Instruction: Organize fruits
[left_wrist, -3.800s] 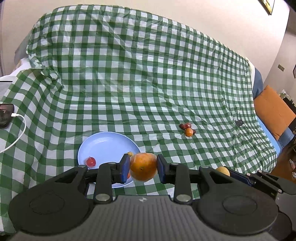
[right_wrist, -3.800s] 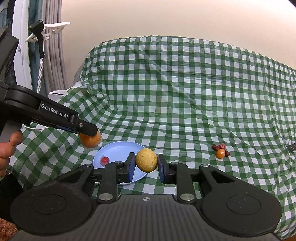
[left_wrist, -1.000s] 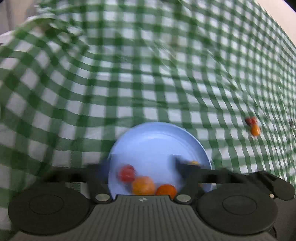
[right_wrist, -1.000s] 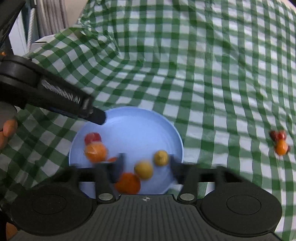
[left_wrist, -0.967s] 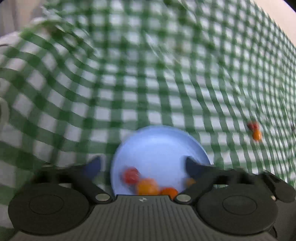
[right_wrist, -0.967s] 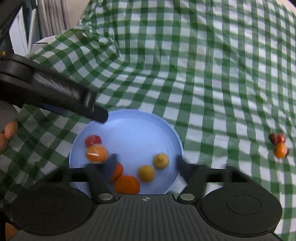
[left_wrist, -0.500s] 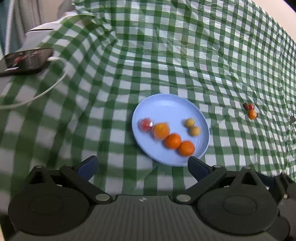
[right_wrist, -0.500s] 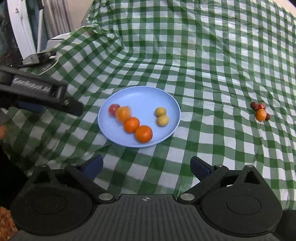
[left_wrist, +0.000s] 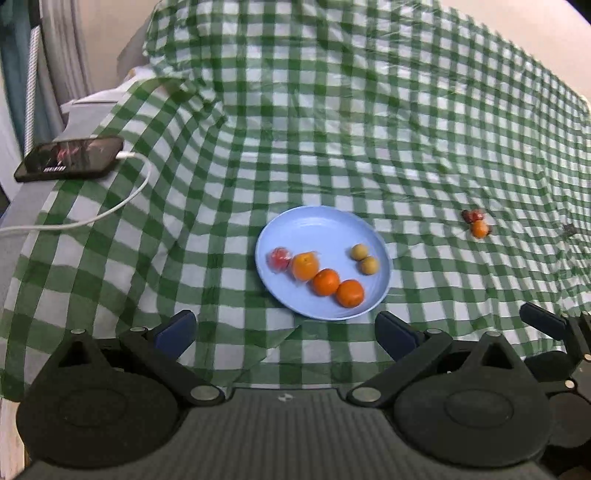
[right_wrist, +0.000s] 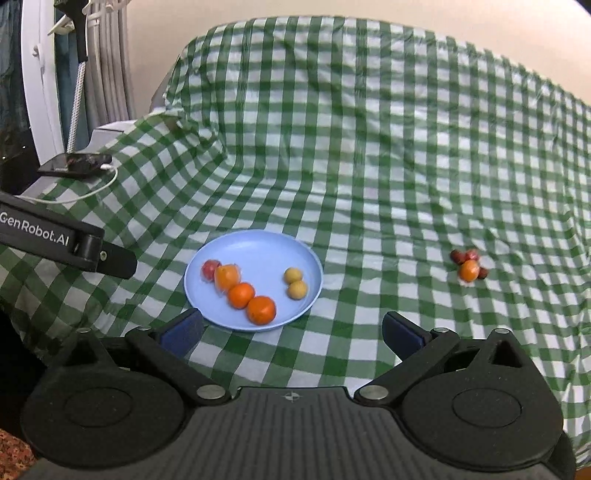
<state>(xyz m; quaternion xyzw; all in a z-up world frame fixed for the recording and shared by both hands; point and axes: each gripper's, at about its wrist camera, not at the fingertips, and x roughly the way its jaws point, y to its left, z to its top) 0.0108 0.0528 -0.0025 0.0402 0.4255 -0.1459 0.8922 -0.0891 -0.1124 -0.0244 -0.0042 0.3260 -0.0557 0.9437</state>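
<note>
Both grippers empty, left gripper jaws spread wide, right gripper jaws just opened wide too; glossy blue plate holds six round fruits, while the leftover cluster (one smooth orange, small dark-red ones) sits on crinkly checked cloth up-right of the right jaws, the nearer side.

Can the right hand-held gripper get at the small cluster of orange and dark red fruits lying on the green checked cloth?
Probably yes: the right hand-held gripper is open and empty, and only bare cloth surrounds the cluster.
</note>
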